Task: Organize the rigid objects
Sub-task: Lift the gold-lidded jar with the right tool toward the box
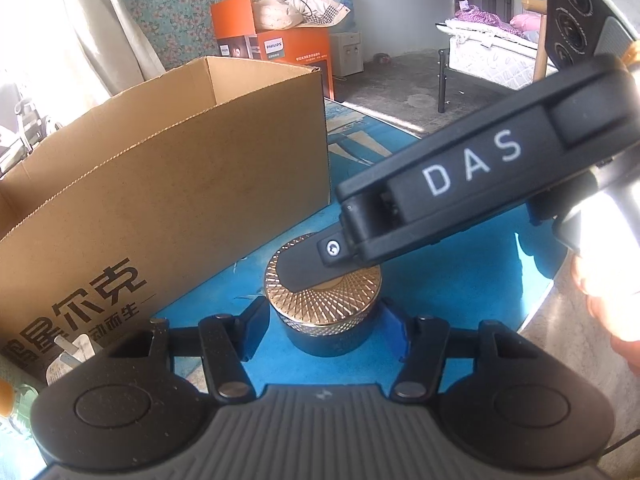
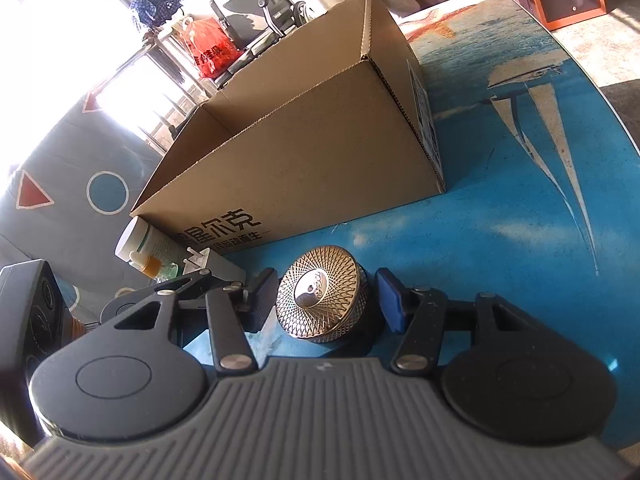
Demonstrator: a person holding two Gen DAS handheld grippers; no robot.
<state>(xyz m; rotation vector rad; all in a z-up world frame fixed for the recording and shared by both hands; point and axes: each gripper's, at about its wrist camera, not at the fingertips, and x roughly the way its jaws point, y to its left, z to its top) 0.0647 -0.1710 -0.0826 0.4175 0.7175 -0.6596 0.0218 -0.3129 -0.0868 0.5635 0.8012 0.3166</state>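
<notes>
I find the gold-lidded round tin [image 2: 323, 294] at lower centre on the blue table [image 2: 500, 240], before the cardboard box [image 2: 300, 152]. Right gripper [image 2: 324, 300] brackets it half-open, seemingly untouching; left gripper [image 1: 326, 316] likewise. Rigid, slick metal: grip the knurled sides.

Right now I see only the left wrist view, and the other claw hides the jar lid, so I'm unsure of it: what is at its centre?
Observer: A shiny round knob sits at the centre of the jar lid.
Operator: Anything past the box near corner?
Observer: A white bottle lies on its side beside the box.
Operator: And the right claw?
Observer: Its two fingers stand on either side of the jar.
</notes>
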